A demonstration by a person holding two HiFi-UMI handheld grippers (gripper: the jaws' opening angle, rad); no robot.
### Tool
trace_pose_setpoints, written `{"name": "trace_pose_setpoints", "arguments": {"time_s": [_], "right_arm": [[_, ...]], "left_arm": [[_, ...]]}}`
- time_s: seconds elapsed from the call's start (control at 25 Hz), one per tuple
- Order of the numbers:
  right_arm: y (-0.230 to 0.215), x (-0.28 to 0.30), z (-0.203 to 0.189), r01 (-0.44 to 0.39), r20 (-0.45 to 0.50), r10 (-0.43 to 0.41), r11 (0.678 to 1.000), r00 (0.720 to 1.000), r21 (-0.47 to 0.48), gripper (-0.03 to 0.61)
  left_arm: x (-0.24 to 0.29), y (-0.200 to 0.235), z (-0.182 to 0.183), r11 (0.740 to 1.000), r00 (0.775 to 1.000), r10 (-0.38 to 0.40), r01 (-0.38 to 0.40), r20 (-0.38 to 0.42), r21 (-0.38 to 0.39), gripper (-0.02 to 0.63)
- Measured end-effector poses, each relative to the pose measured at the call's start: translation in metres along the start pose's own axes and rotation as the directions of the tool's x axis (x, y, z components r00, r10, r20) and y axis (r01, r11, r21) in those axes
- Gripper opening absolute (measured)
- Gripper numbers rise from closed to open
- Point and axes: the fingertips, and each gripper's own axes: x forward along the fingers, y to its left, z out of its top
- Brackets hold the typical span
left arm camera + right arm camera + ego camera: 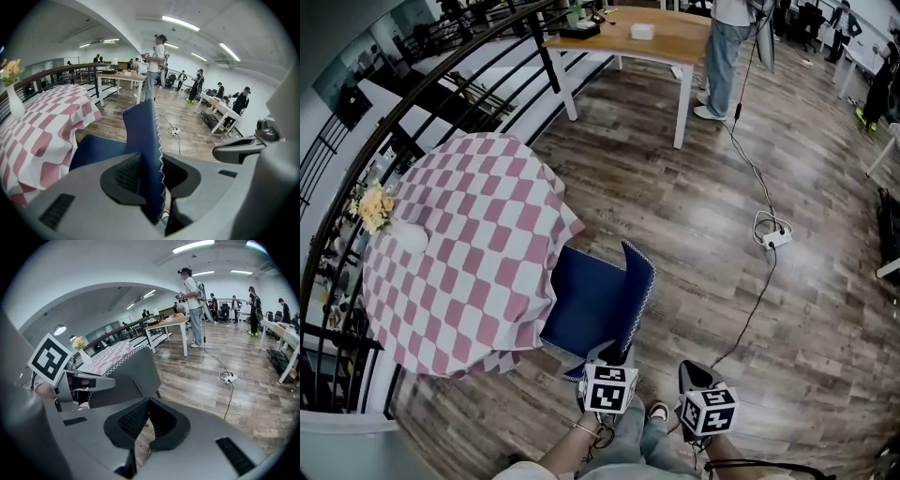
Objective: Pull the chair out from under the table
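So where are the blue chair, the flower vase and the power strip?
blue chair (pixel 586 305), head view, on its seat.
flower vase (pixel 15 107), left gripper view, on its white body.
power strip (pixel 776 240), head view, on its white casing.

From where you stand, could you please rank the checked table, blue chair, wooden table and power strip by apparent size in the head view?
1. checked table
2 and 3. blue chair and wooden table look alike. The wooden table stands farther off, so I won't rank them.
4. power strip
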Motion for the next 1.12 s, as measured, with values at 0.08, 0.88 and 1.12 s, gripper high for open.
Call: {"name": "trace_pose_setpoints", "arguments": {"time_s": [0.08, 0.88, 1.12], "right_arm": [[-0.001, -0.002, 0.001, 0.003, 0.006, -0.003, 1.000, 1.000, 0.002, 0.018], [-0.010, -0.015, -0.004, 0.020, 0.035, -0.022, 0.999, 0.999, 0.048, 0.018], [-0.013, -0.019, -0.005, 0.021, 0.039, -0.023, 0.998, 0.999, 0.053, 0.018]], "left_arm": [[-0.001, 0.000, 0.000, 1.000, 1.000, 0.005, -0.005, -0.011, 0.007, 0.107], [0.002, -0.013, -0.001, 0.999, 1.000, -0.005, 0.006, -0.007, 0.053, 0.089], [0.000, -0.019, -0.003, 0.998, 1.000, -0.004, 0.006, -0.023, 0.066, 0.087]]}}
